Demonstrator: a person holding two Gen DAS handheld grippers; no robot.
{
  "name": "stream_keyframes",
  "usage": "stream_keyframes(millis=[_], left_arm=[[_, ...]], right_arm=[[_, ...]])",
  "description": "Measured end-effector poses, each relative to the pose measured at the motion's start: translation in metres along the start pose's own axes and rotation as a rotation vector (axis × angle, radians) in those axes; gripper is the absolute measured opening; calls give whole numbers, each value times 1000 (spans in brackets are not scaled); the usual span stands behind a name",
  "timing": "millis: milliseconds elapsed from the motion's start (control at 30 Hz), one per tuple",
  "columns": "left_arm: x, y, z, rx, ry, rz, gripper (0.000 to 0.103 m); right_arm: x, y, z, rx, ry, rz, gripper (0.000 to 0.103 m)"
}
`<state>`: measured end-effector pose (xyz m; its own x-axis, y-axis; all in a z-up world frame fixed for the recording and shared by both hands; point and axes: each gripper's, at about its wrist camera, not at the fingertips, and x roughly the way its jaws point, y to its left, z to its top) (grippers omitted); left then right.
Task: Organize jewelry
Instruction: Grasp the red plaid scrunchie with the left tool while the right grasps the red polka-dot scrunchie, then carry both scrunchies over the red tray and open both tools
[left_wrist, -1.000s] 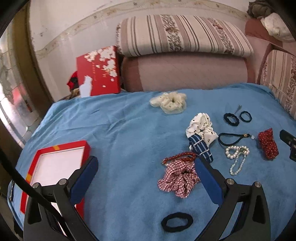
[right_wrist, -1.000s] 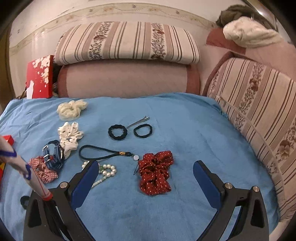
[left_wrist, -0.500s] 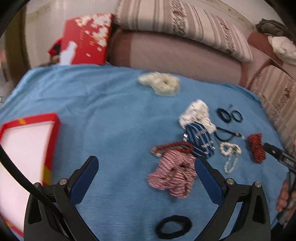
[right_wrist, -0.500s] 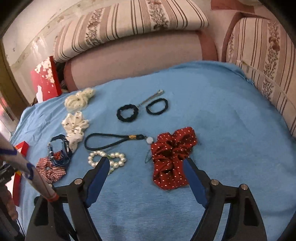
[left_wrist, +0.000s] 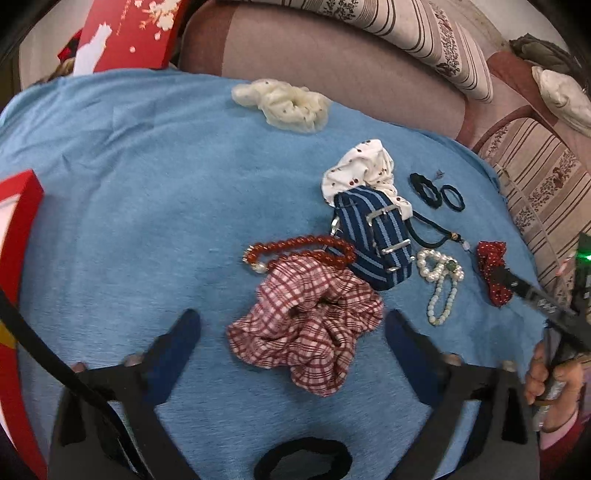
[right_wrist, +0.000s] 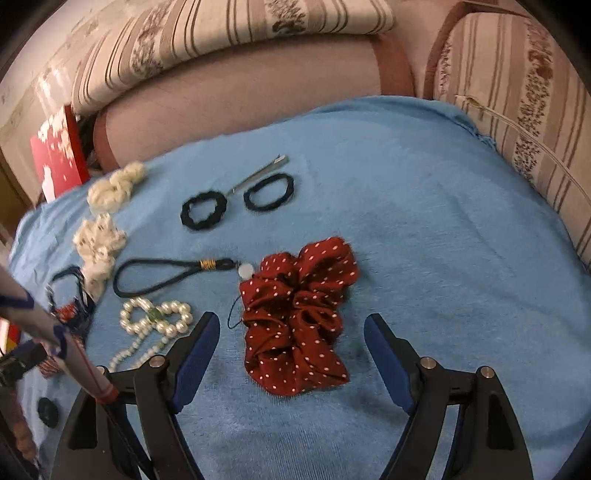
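Observation:
My left gripper (left_wrist: 291, 321) is open, its fingers on either side of a red-checked scrunchie (left_wrist: 306, 328) on the blue blanket. A red bead bracelet (left_wrist: 295, 247) and a blue striped strap (left_wrist: 376, 236) lie just beyond it. My right gripper (right_wrist: 291, 321) is open, straddling a red polka-dot scrunchie (right_wrist: 299, 314), which also shows in the left wrist view (left_wrist: 491, 266). A pearl necklace (right_wrist: 155, 321), a black cord loop (right_wrist: 166, 273), two black hair ties (right_wrist: 203, 212) (right_wrist: 269, 192) and a metal hair clip (right_wrist: 258, 173) lie nearby.
A red-rimmed box (left_wrist: 14, 258) sits at the left edge. A red flowered lid (left_wrist: 125, 33) leans against the sofa cushions (left_wrist: 332, 70). Cream (left_wrist: 288, 103) and white dotted (left_wrist: 362, 170) scrunchies lie farther back. A black hair tie (left_wrist: 303, 458) lies under my left gripper.
Both grippers have moved forward and down: the left now frames the checked scrunchie, the right frames the polka-dot scrunchie. Both stay open.

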<state>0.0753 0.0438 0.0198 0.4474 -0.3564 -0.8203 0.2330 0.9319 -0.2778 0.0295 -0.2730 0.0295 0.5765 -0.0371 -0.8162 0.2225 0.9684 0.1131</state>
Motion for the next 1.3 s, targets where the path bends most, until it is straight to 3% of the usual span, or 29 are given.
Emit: stream_keyframes(millis=[67,100,133,200,300,500,667,867,1067,1300], left_arm=[[6,-2,0,8,25,23,40],[5,-3,0,16,19,37,30],[5,-4,0,19,21,32,14],[1,-5,0,12,13,26,12],[-18,-10,0,31,-40,55,11],[-72,-5,-4,16,-134,64,11],[-120,16,-8,-25,-214,128,11],[-168,73,-9,-91,-267,255,11],[-199,151,-6,-182,-290,383,11],[-199,246,-1,-351,-279,481,11]], right_arm=[[7,2,-1,-11,18,-16,72],[11,3,-2,-18,31,-20,62],[13,2,-3,-22,37,-27,54],[12,0,-4,-19,30,-34,23],[2,-5,-4,22,6,-4,15],[-34,-4,-10,60,-93,9,15],[-62,19,-15,43,-131,70,15],[-97,94,-14,-83,-153,196,15],[-106,210,-11,-254,-105,351,15],[-88,347,-18,-411,-37,481,15]])
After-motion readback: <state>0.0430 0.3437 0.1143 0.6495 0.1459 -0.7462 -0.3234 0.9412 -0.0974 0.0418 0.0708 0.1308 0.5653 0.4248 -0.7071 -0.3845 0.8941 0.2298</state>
